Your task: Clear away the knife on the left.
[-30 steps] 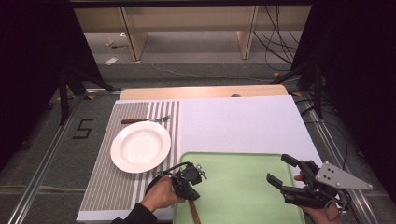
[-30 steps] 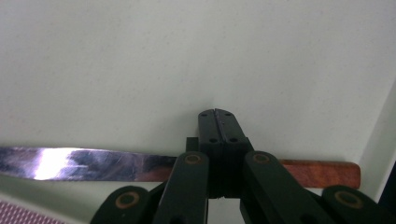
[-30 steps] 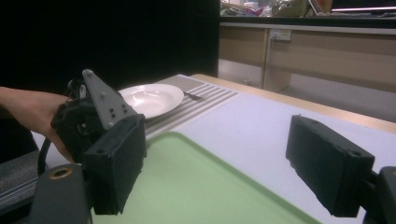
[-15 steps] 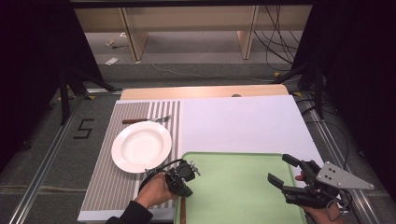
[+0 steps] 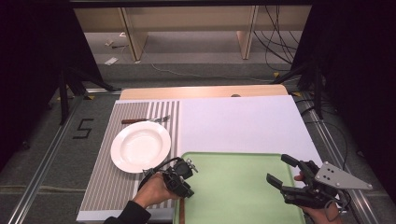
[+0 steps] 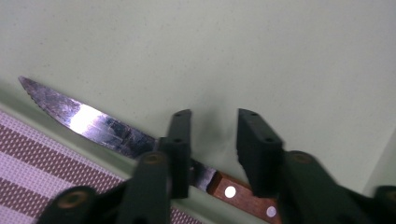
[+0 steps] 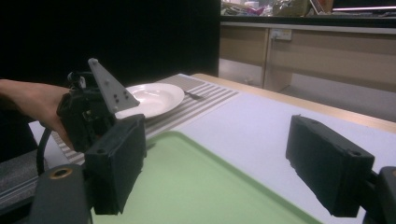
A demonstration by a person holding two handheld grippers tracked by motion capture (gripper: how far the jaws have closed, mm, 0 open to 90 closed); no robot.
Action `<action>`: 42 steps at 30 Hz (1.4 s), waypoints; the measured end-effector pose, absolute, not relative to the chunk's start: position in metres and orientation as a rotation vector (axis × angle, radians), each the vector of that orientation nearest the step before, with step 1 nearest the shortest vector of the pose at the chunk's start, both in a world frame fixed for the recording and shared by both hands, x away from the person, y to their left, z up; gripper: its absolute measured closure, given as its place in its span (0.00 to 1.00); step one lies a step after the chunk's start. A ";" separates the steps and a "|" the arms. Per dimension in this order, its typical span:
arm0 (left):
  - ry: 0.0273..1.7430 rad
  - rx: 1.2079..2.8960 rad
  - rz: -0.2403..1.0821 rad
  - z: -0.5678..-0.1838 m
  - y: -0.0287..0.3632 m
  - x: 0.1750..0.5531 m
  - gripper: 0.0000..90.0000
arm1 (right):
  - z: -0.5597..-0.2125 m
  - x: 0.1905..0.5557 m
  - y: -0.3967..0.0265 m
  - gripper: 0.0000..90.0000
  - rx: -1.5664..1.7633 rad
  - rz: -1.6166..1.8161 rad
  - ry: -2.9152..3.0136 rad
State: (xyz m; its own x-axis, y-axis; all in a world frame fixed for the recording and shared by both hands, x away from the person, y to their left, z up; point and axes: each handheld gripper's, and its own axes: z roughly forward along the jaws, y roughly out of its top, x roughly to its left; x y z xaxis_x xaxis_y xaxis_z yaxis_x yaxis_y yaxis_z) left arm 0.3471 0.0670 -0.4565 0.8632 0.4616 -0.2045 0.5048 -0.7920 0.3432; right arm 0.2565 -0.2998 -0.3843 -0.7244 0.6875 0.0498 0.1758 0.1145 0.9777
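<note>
A knife with a serrated steel blade point(image 6: 91, 122) and a riveted wooden handle point(image 6: 243, 195) lies in the green tray point(image 5: 233, 186), along its left rim. In the high view its handle point(image 5: 181, 211) pokes out below my left gripper point(image 5: 182, 182). My left gripper point(image 6: 214, 114) points down at the tray just over the knife, open; the blade runs behind one finger point(image 6: 180, 140) and is not clamped. My right gripper point(image 5: 278, 169) hovers over the tray's right part, open wide with nothing in it. The right gripper view has its own tips point(image 7: 219, 158) facing the left gripper point(image 7: 93, 112).
A white plate point(image 5: 140, 147) sits on the striped placemat point(image 5: 107, 186) left of the tray, with a fork point(image 5: 144, 120) beyond it. A white mat point(image 5: 238, 121) covers the table behind the tray. Shelving and cables stand past the far edge.
My left gripper has shifted slightly left, and the knife handle under it has swung from a slant to lie along the tray's left rim. The right gripper has hardly moved.
</note>
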 end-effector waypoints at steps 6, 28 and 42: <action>0.650 2.627 -0.148 -0.454 0.066 0.346 0.43 | -0.384 0.257 -0.300 0.24 0.838 1.644 1.980; 0.631 2.446 -0.027 -0.437 0.070 0.343 0.20 | -0.384 0.257 -0.300 0.24 0.836 1.643 1.981; 0.577 2.321 0.066 -0.425 0.078 0.339 0.19 | -0.384 0.257 -0.300 0.24 0.836 1.643 1.982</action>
